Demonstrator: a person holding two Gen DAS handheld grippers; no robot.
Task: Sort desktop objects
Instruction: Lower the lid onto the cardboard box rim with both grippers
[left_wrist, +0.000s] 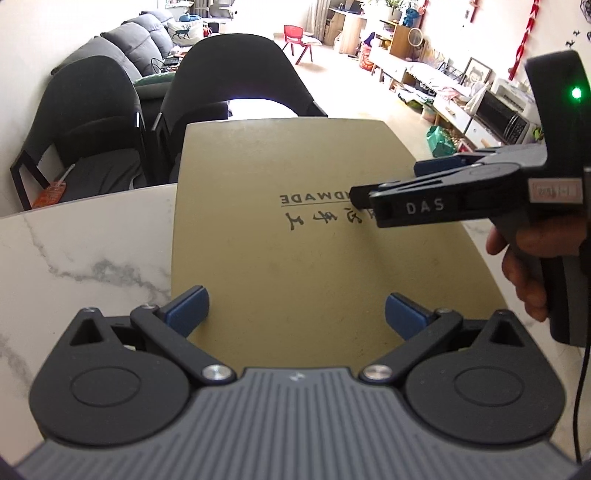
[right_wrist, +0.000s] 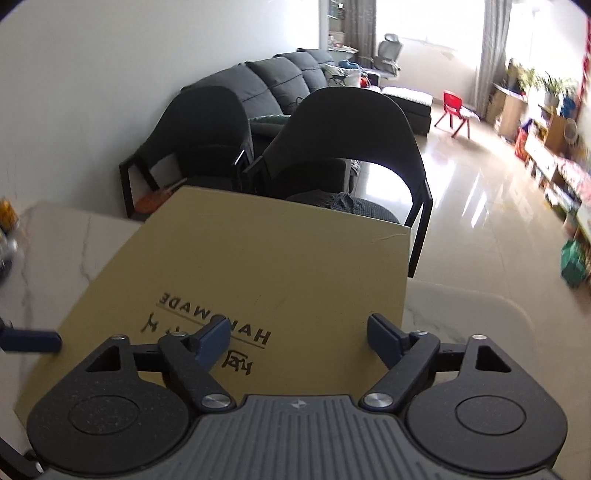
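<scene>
A flat tan cardboard box (left_wrist: 295, 177) printed with "HANDMADE" and brush characters lies on the white marble table (left_wrist: 85, 251), reaching to its far edge. My left gripper (left_wrist: 295, 314) is open just above the box's near end, and its blue pads (left_wrist: 188, 310) hold nothing. A hand holds my right gripper (left_wrist: 388, 184), which comes in from the right over the printed lettering. In the right wrist view the right gripper (right_wrist: 297, 338) is open above the box (right_wrist: 258, 258), with only the lid showing between its fingers. One blue left finger (right_wrist: 33, 339) shows at the left edge.
Two black chairs (left_wrist: 236, 81) stand just past the table's far edge, with a grey sofa (right_wrist: 280, 77) behind them. Blurred small objects (right_wrist: 7, 229) sit at the table's far left. A black cable (left_wrist: 580, 387) hangs at the right. Shiny floor lies to the right.
</scene>
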